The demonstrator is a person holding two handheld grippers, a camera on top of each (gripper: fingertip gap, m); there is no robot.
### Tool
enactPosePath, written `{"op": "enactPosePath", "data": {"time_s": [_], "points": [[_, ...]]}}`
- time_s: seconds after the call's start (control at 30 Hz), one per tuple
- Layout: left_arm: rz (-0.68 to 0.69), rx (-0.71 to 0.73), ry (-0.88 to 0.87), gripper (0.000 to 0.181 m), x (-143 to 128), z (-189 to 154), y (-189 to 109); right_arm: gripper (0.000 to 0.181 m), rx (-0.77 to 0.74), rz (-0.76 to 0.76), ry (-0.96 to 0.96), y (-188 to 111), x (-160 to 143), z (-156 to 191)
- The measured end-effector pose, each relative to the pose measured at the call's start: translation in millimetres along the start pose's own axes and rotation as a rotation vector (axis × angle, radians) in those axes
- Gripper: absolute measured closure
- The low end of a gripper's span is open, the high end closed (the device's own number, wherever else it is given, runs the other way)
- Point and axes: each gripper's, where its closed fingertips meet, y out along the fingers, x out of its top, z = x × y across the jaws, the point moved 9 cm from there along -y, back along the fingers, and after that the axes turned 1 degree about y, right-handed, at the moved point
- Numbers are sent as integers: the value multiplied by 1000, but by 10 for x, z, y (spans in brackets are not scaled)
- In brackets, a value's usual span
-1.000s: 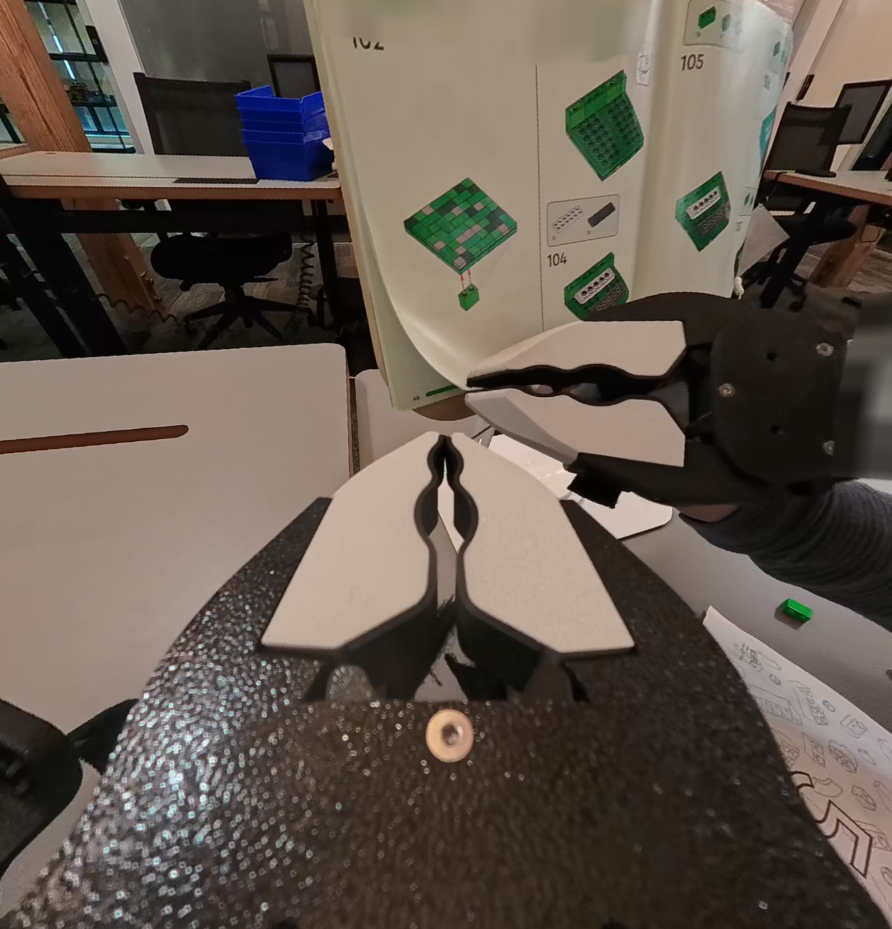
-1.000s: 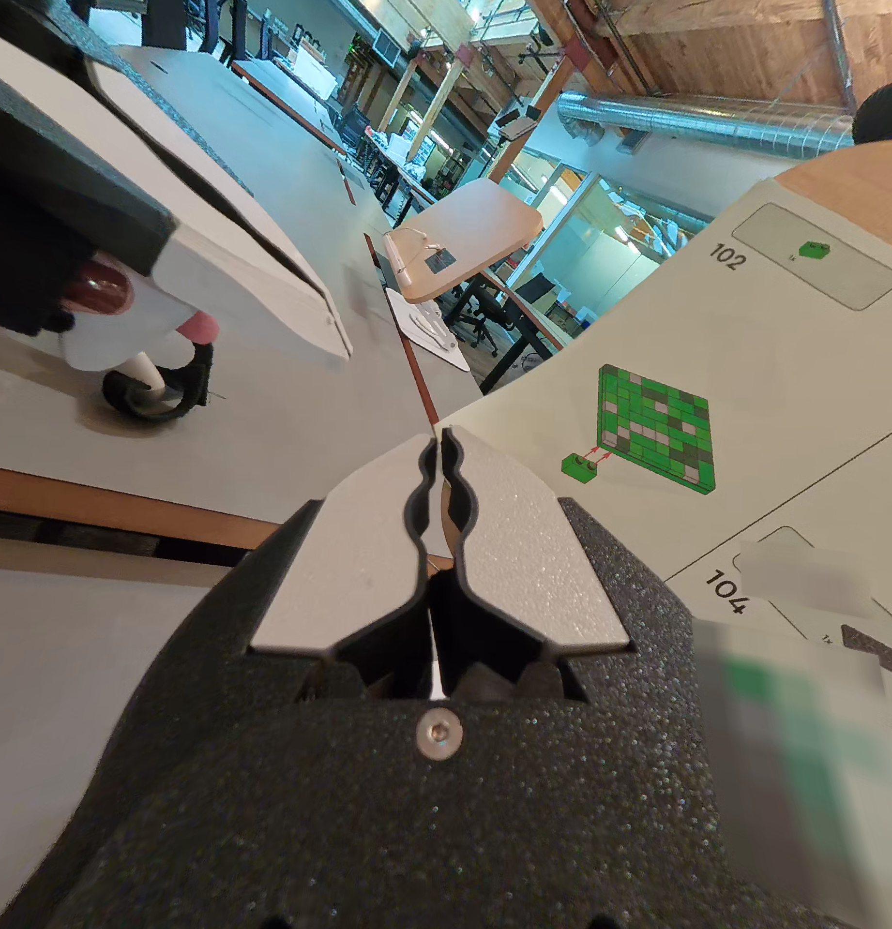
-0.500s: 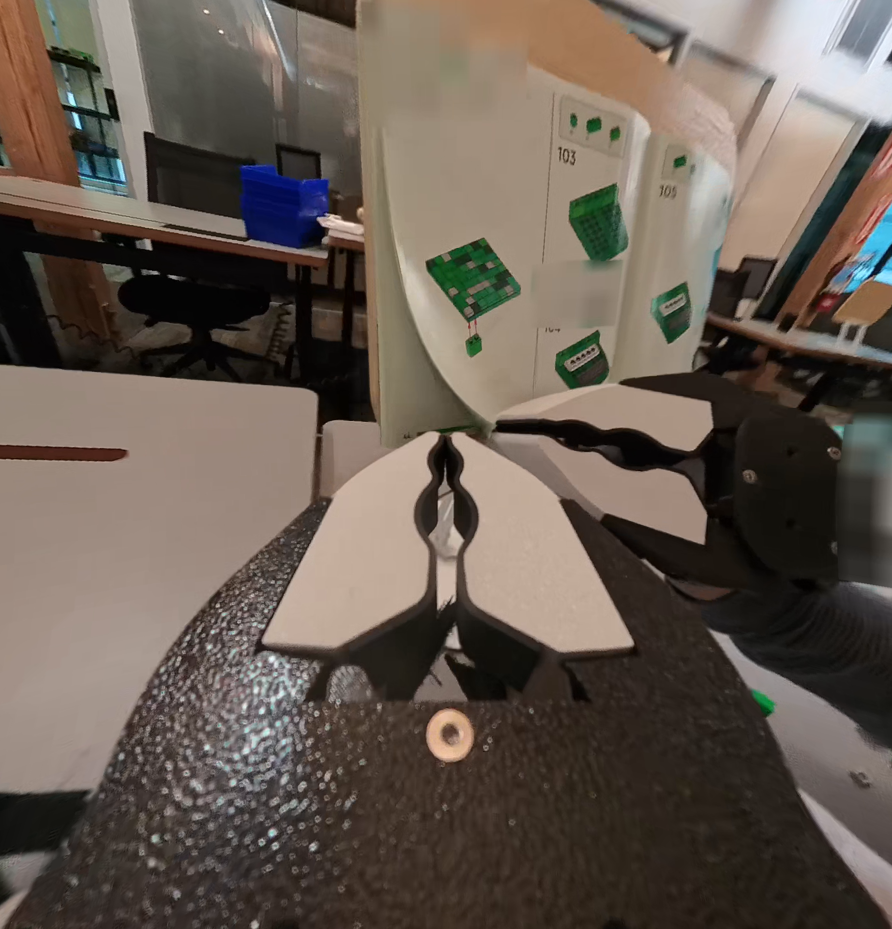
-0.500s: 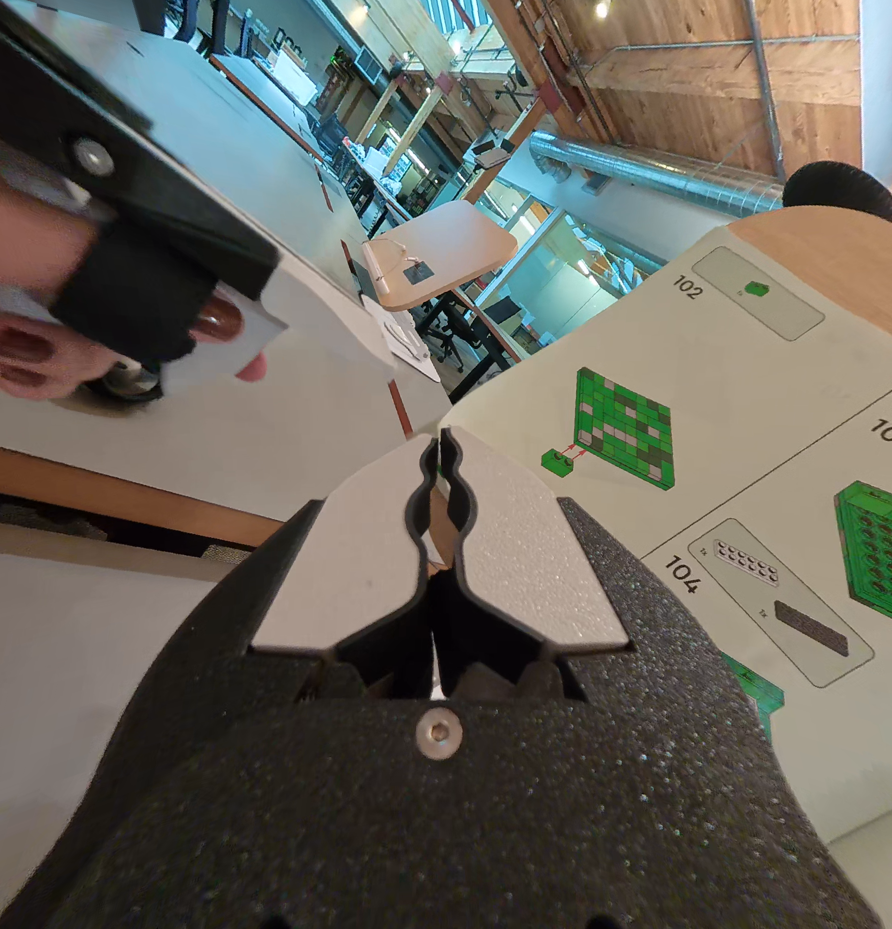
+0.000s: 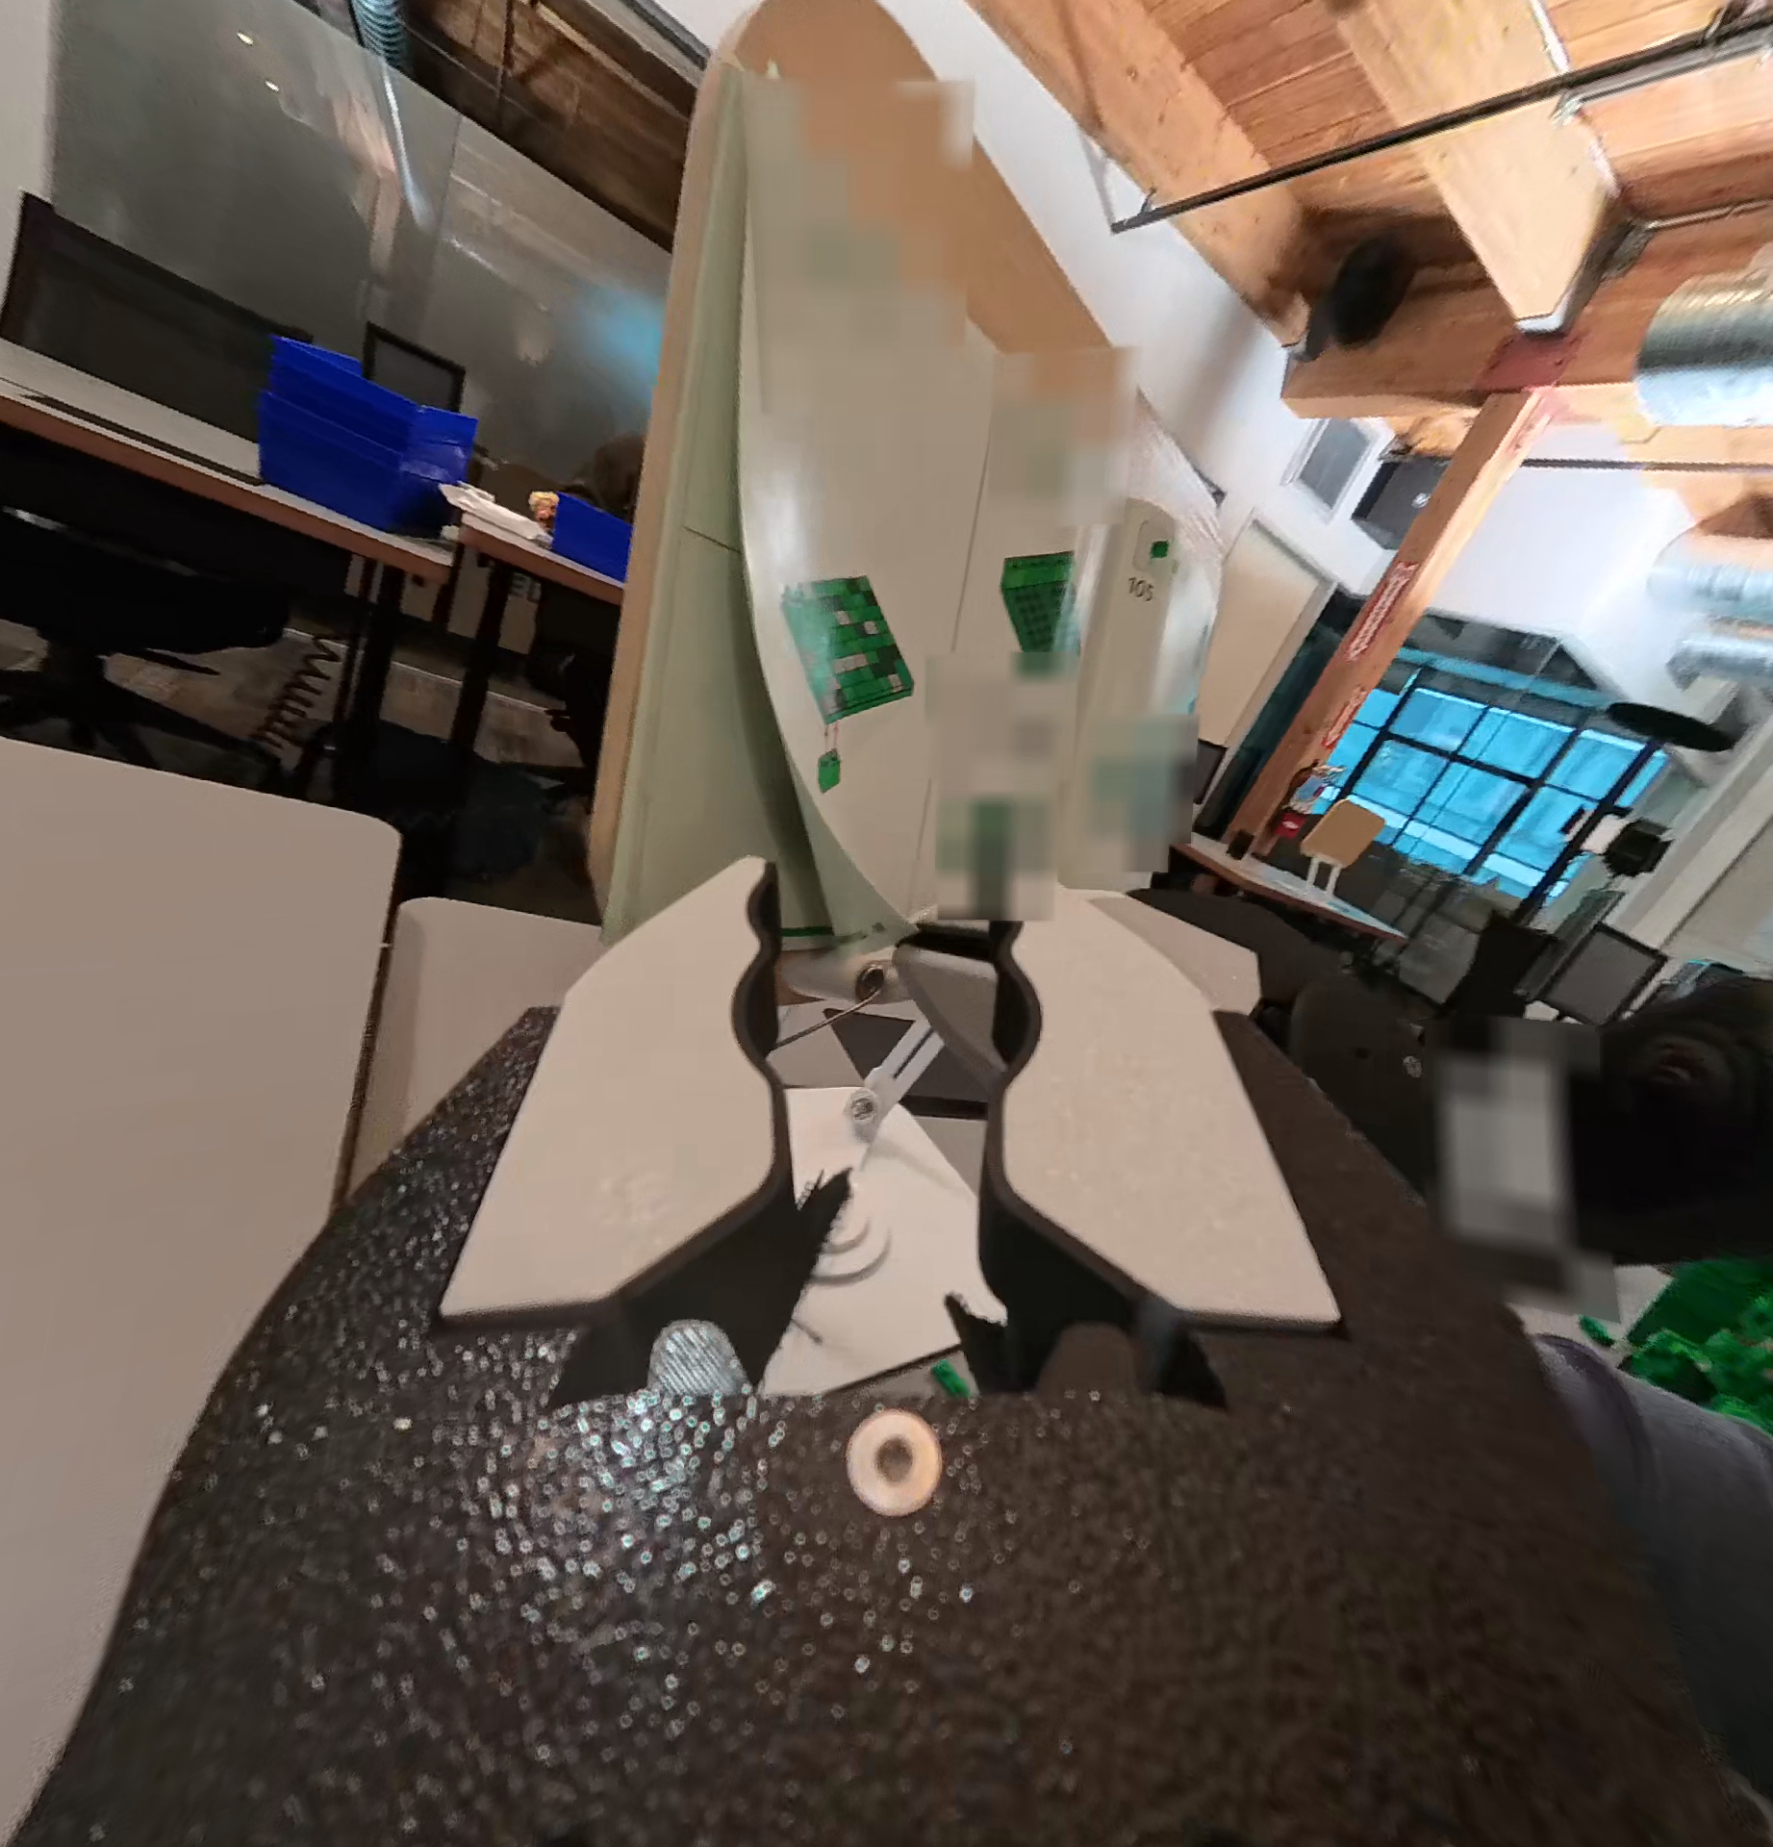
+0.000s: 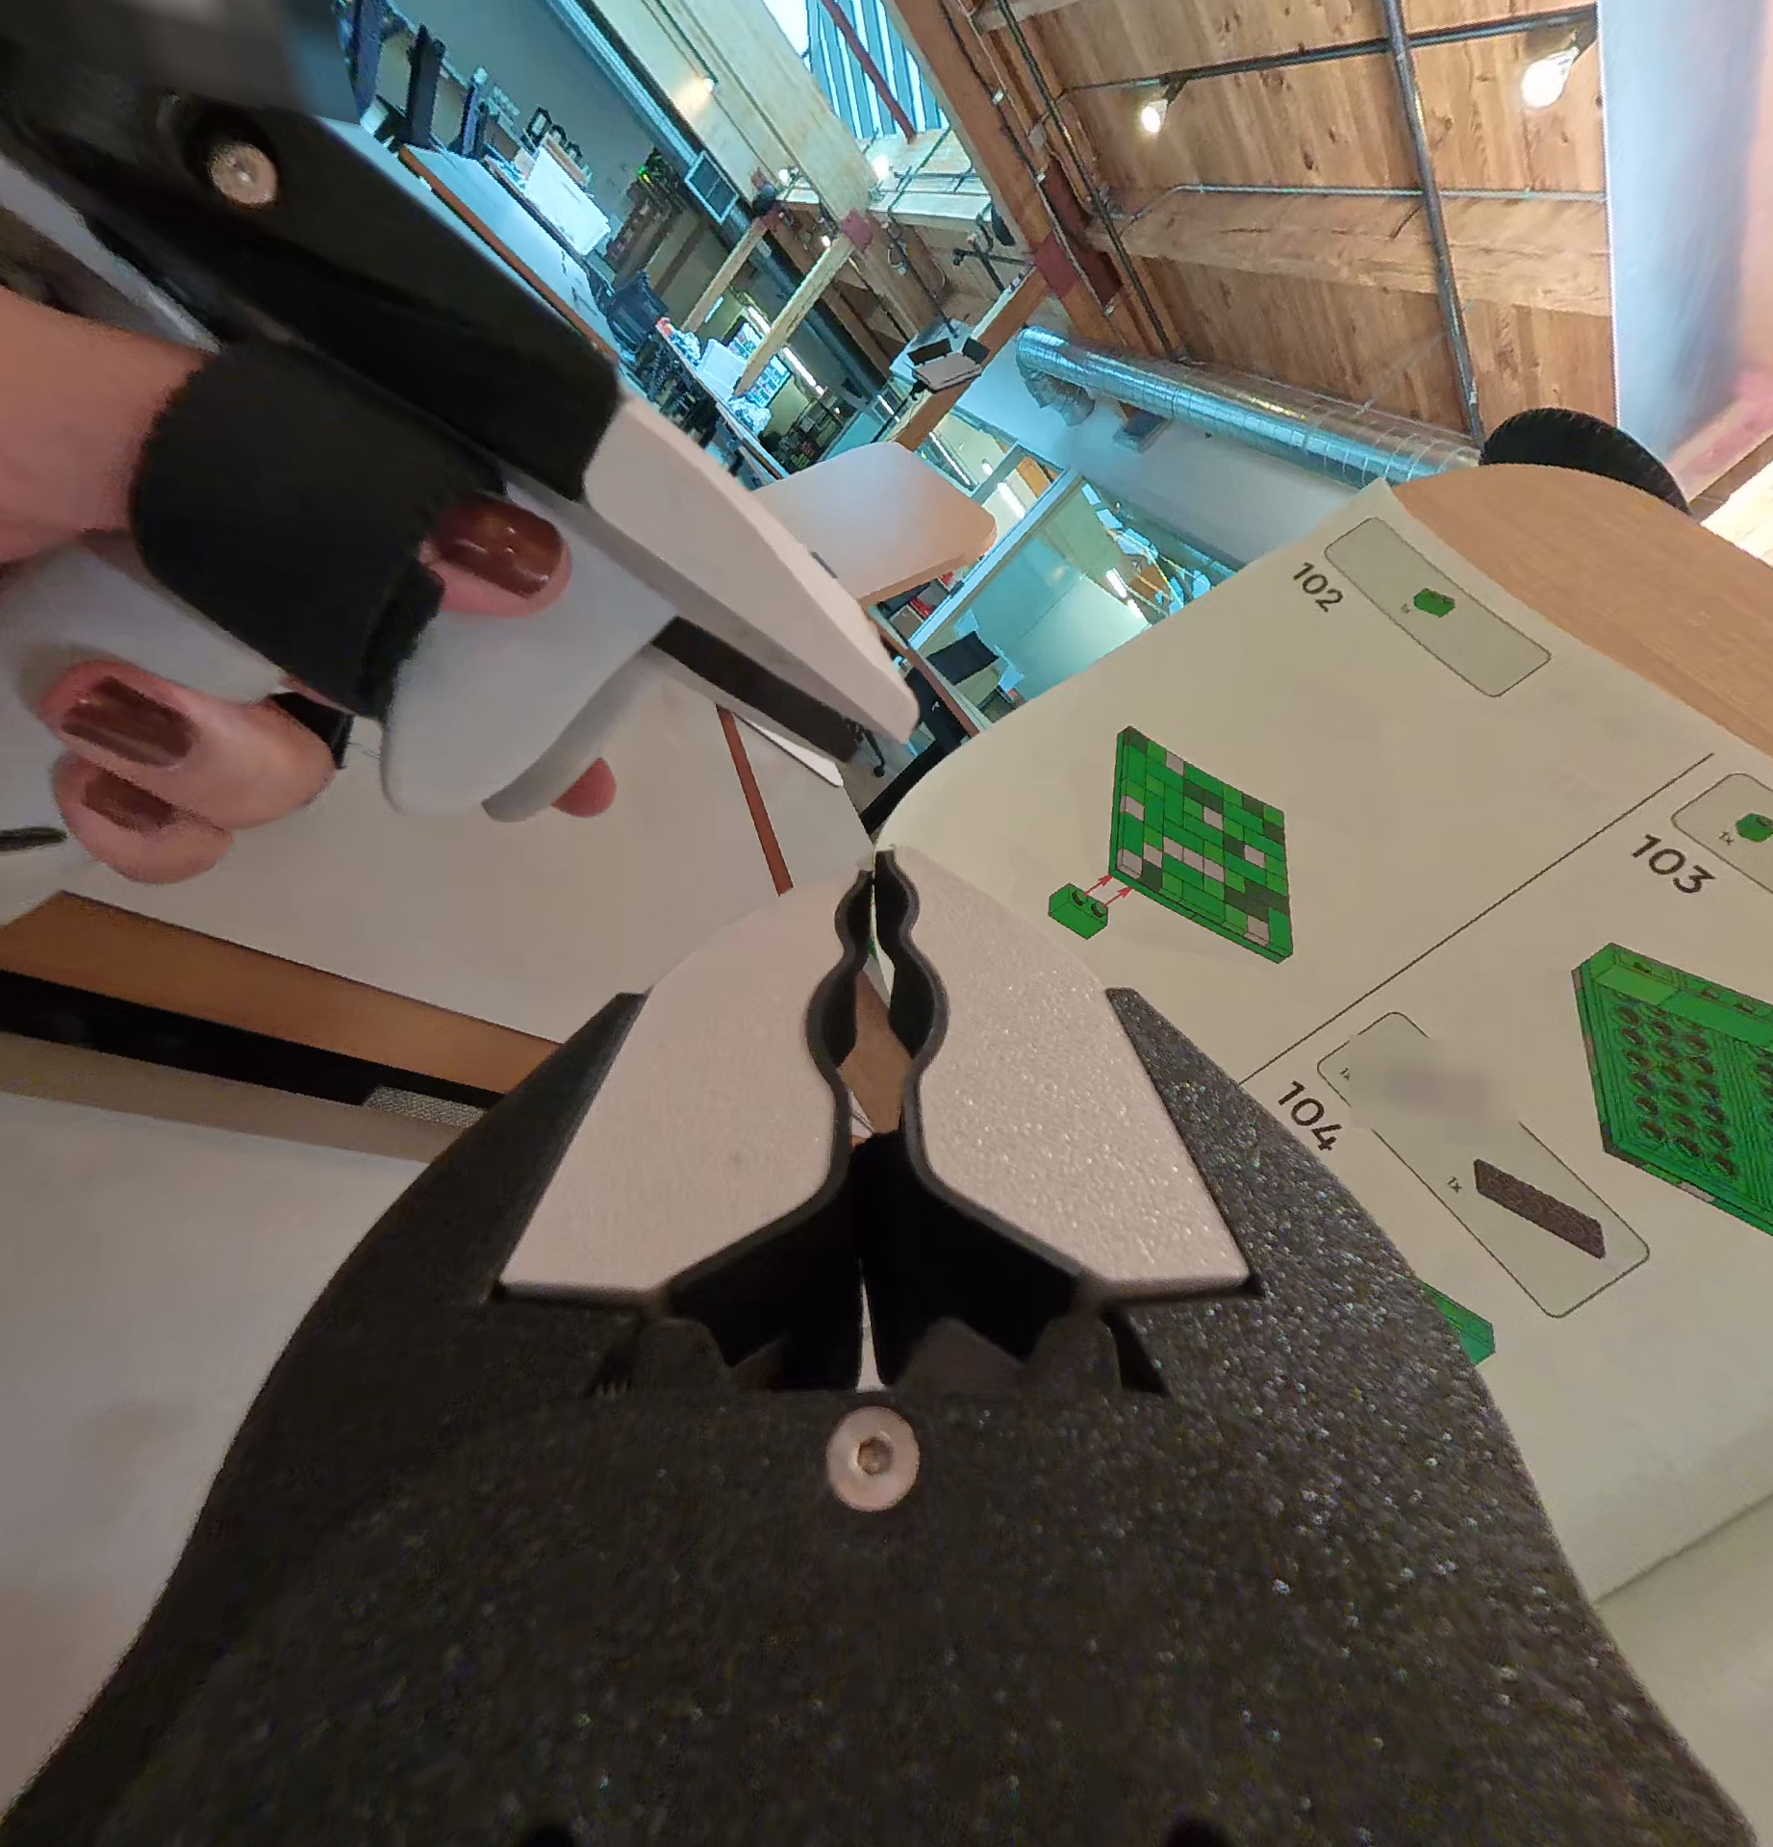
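While both views centre on the booklet, read as follows.
Instruction booklet (image 6: 1462,900): propped on a wooden stand (image 5: 972,210); thin, limp paper; judged best gripped at a corner.
Left gripper (image 5: 887,924): jaws wide apart, empty, just below the booklet's foot.
Right gripper (image 6: 874,880): closed on the page's corner.
Hidden: stand base; several page patches blurred.

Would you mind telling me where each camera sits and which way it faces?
Left wrist view: on the left tool, open, looking up at the booklet; a dark sleeve shows.
Right wrist view: on the right tool, shut on the booklet's page corner; a hand holds the left tool.
Shared: the booklet.
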Motion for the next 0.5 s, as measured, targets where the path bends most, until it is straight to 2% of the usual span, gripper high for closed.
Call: {"op": "enactPosePath", "data": {"time_s": [0.23,0.5], "points": [[3,-46,-25,138,-88,-70,121,179,43,-21,-3,-38,-8,-4],[-27,-127,-88,135,-104,-43,120,175,115,-32,-2,-41,17,-38]]}}
